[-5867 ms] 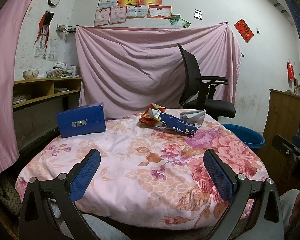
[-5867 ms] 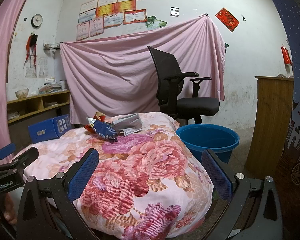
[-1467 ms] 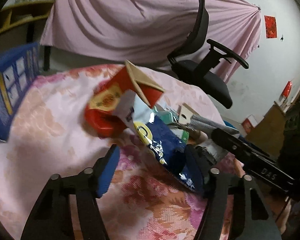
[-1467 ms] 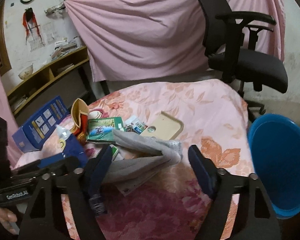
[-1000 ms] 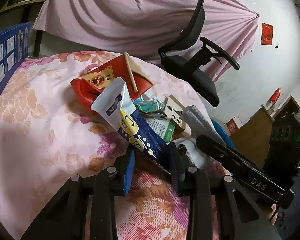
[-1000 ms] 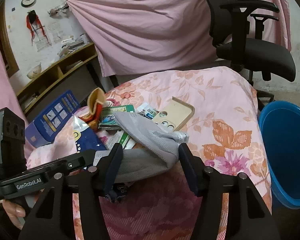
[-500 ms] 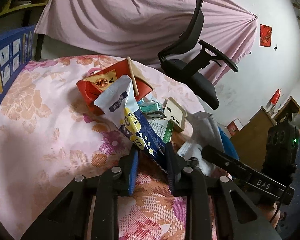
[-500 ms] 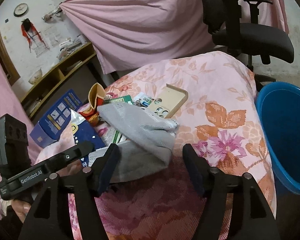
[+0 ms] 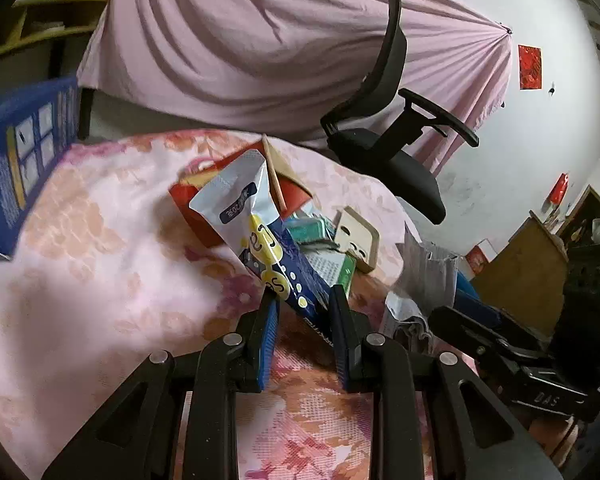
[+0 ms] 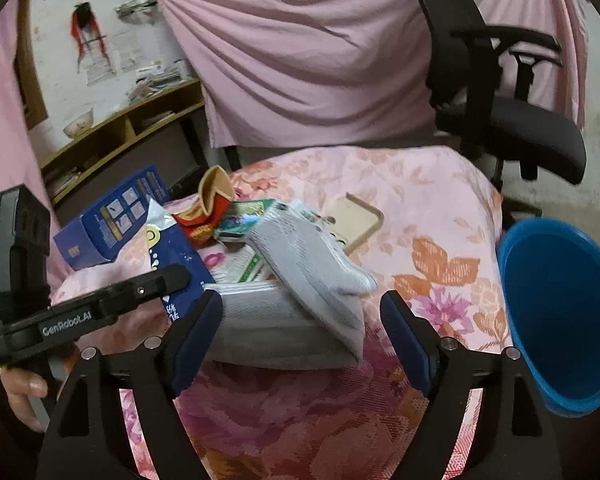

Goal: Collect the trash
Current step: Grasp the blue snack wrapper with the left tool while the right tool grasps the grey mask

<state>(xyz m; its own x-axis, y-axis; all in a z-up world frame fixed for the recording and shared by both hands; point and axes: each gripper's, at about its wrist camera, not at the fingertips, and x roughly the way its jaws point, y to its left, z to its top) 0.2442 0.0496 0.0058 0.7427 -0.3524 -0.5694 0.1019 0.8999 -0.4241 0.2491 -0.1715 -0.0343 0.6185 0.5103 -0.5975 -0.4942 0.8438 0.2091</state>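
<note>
Left gripper [image 9: 303, 300], seen along its own axis: the fingers [image 9: 269, 328] are drawn close together and pinch the lower end of a blue-and-white snack pouch [image 9: 260, 240], which rises tilted away from the camera above the floral tabletop [image 9: 100, 280]. In the right wrist view the same gripper enters from the left, level with the pile, a bare hand [image 10: 20, 392] wrapped round its handle.

Right gripper [image 10: 300, 328]: fingers spread wide, one on either side of a grey folded wrapper [image 10: 292, 312] lying on the tabletop; whether the pads touch it cannot be told.

Trash pile behind the pouch: a red-and-tan carton [image 9: 288, 184], a green packet [image 9: 312, 230], a beige tray-like piece [image 9: 360, 236].

Surroundings: a blue box [image 9: 16, 160] at the tabletop's left edge; a blue basin [image 10: 560, 312] on the floor just beside the tabletop's right edge; a black office chair [image 10: 500, 92] beyond, before a pink draped cloth [image 10: 320, 60]; a wooden shelf [image 10: 120, 132] at left.
</note>
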